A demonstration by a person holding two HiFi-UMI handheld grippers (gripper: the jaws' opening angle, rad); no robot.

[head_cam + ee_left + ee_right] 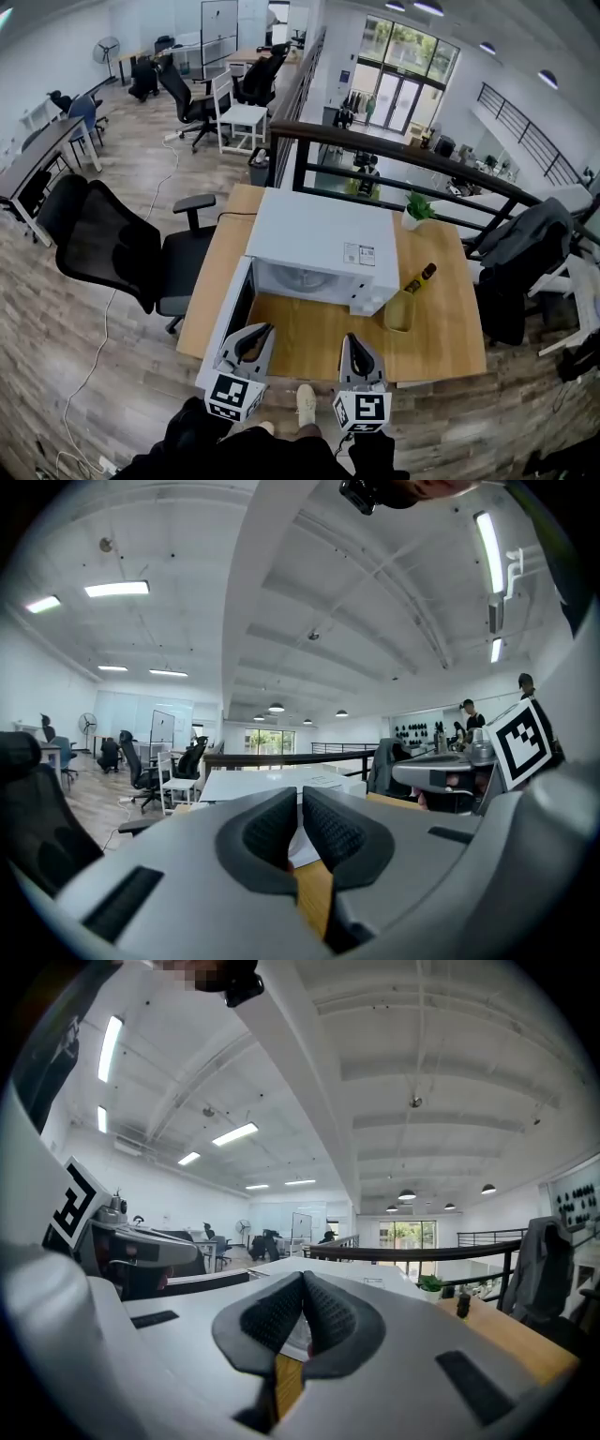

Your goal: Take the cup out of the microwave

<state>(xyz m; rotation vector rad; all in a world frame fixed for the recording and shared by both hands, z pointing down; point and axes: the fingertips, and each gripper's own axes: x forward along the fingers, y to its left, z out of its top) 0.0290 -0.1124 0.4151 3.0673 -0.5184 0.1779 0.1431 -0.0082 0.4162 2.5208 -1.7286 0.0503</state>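
Observation:
The white microwave point(314, 234) stands on the wooden table point(431, 347) with its door point(228, 319) swung open to the left. Only the glass turntable point(292, 278) shows in the cavity; I see no cup inside. A yellowish translucent cup point(400, 311) stands on the table just right of the microwave. My left gripper point(260, 332) hovers near the front edge by the open door, shut and empty. My right gripper point(352, 341) is beside it in front of the cavity, also shut and empty. The left gripper point(297, 794) and right gripper point(302, 1277) point level at the microwave point(272, 782).
A dark bottle point(422, 277) lies behind the cup and a small potted plant point(415, 208) stands at the table's back right. A black office chair point(112, 244) is left of the table, a dark railing point(394, 155) behind it, and a jacket-draped chair point(520, 244) at right.

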